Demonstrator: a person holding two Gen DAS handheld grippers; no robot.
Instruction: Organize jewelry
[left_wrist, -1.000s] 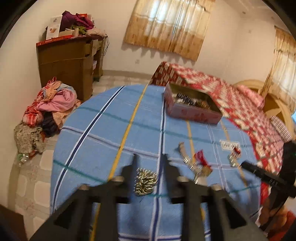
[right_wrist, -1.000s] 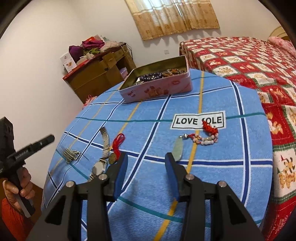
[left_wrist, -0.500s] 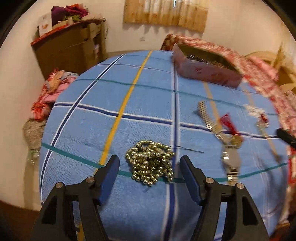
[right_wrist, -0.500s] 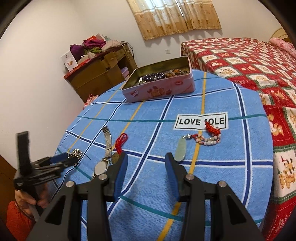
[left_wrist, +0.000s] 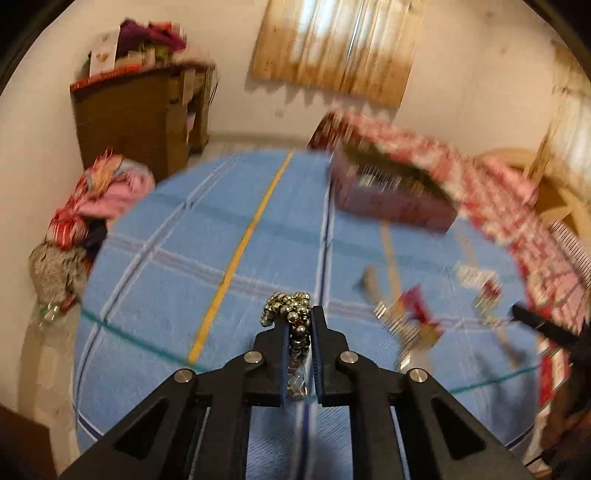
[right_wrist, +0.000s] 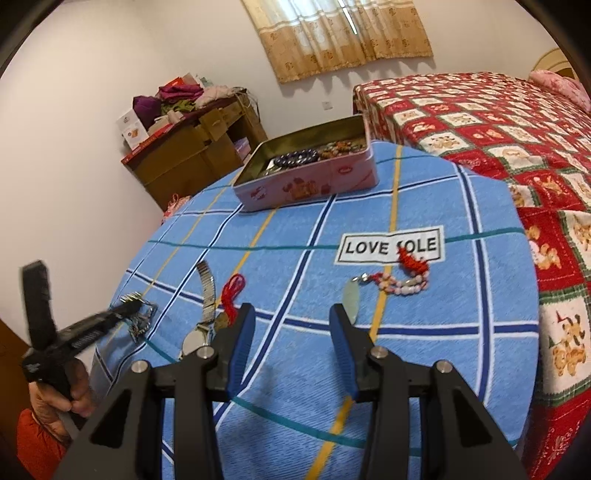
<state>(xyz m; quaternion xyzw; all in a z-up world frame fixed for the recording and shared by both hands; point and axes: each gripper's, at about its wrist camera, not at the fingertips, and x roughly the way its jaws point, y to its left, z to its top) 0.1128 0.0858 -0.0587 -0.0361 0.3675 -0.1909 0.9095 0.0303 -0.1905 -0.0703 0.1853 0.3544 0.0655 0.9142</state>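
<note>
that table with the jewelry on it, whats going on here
A person is tidying jewelry with two handheld grippers. The left gripper is closing on a gold bead necklace on the blue cloth. The right gripper hovers open and empty above it. A watch and charms still lie outside the pink tin.

In the right wrist view, bare blue cloth (right_wrist: 295, 369) fills the lower middle of the frame, an open way between the wristwatch (right_wrist: 201, 325) with its red cord (right_wrist: 232, 291) at centre left and the bead charm (right_wrist: 391, 282) at centre right. Upper centre, the pink tin (right_wrist: 314, 184) blocks the far edge. At lower left the left gripper (right_wrist: 129, 312), jaws closing on the gold bead chain (left_wrist: 291, 317), occupies that corner. In the left wrist view, the upper left cloth lies free.
</note>
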